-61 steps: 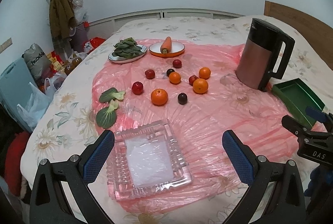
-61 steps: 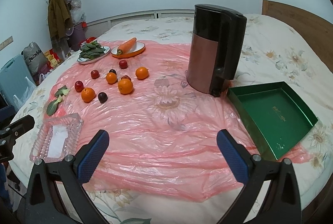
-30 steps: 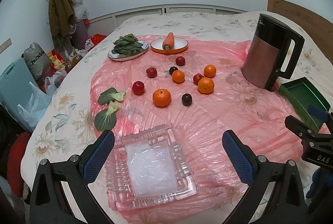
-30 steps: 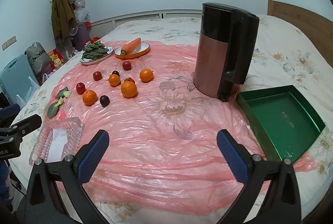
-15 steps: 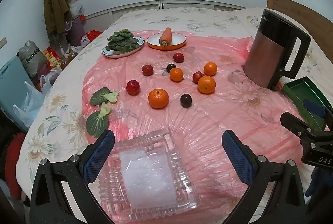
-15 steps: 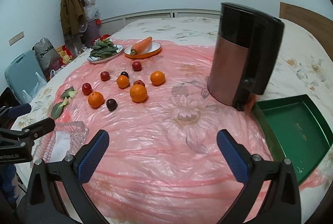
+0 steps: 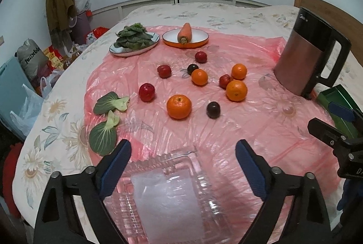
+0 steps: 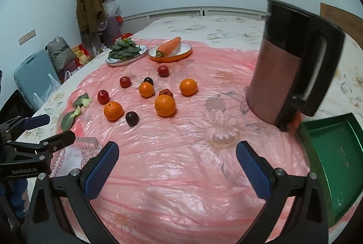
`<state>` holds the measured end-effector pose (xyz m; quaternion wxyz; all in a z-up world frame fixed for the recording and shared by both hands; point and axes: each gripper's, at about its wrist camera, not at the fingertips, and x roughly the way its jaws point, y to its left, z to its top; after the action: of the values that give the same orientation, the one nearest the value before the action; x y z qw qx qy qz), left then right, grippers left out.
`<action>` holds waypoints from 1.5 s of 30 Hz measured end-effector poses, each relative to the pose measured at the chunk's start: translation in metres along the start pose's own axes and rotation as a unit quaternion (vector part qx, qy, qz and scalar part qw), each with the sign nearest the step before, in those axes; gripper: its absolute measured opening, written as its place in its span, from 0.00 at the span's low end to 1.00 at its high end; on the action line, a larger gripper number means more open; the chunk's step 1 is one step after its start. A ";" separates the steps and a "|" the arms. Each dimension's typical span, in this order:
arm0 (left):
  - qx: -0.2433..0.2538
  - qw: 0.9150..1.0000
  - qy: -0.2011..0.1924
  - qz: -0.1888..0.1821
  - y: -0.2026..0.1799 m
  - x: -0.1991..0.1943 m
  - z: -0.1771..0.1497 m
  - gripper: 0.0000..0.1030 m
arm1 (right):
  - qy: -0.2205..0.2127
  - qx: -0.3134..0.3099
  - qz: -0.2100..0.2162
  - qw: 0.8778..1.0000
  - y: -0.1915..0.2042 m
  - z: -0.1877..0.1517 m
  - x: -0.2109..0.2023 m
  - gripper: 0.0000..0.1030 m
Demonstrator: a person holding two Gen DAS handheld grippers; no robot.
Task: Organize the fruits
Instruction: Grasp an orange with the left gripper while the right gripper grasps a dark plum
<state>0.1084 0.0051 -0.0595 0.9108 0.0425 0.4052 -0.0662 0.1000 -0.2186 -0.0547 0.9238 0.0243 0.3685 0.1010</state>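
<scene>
Several oranges, the nearest (image 7: 179, 106) (image 8: 113, 110), several red fruits (image 7: 147, 92) and two dark plums (image 7: 213, 109) lie loose on a pink plastic sheet (image 7: 226, 130). My left gripper (image 7: 182, 164) hangs low over a clear glass dish (image 7: 168, 194) at the near edge. Its jaws are closing with the dish between them, and the pads stand apart from its sides. My right gripper (image 8: 177, 170) is open above bare pink sheet, short of the fruit. A green tray (image 8: 329, 164) lies to its right.
A black and copper kettle (image 8: 292, 67) stands right of the fruit. At the back are a plate of greens (image 7: 133, 42) and an orange dish with a carrot (image 7: 185, 36). Two loose green leaves (image 7: 104, 130) lie at the left. Bags and clutter sit beside the bed.
The left gripper came down and forward over the glass dish and its jaws narrowed. The right gripper swung left toward the fruit, staying open.
</scene>
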 end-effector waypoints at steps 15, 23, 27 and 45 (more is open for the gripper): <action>-0.012 0.995 0.058 -0.077 0.033 0.077 0.026 0.42 | 0.062 -0.052 0.143 0.986 0.043 0.036 0.096 0.56; 0.023 0.990 0.102 -0.096 0.029 0.108 0.048 0.36 | 0.121 -0.072 0.150 0.979 0.057 0.040 0.143 0.34; 0.048 0.985 0.125 -0.107 0.025 0.120 0.060 0.35 | 0.137 -0.081 0.157 0.975 0.059 0.048 0.153 0.33; 0.095 0.971 0.188 -0.116 0.018 0.168 0.070 0.38 | 0.183 -0.107 0.159 0.964 0.065 0.053 0.178 0.11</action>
<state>0.2737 -0.0009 -0.1368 0.7960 0.0928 0.5635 -0.2006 0.2516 -0.1171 -0.1286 0.8099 -0.0354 0.5095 0.2885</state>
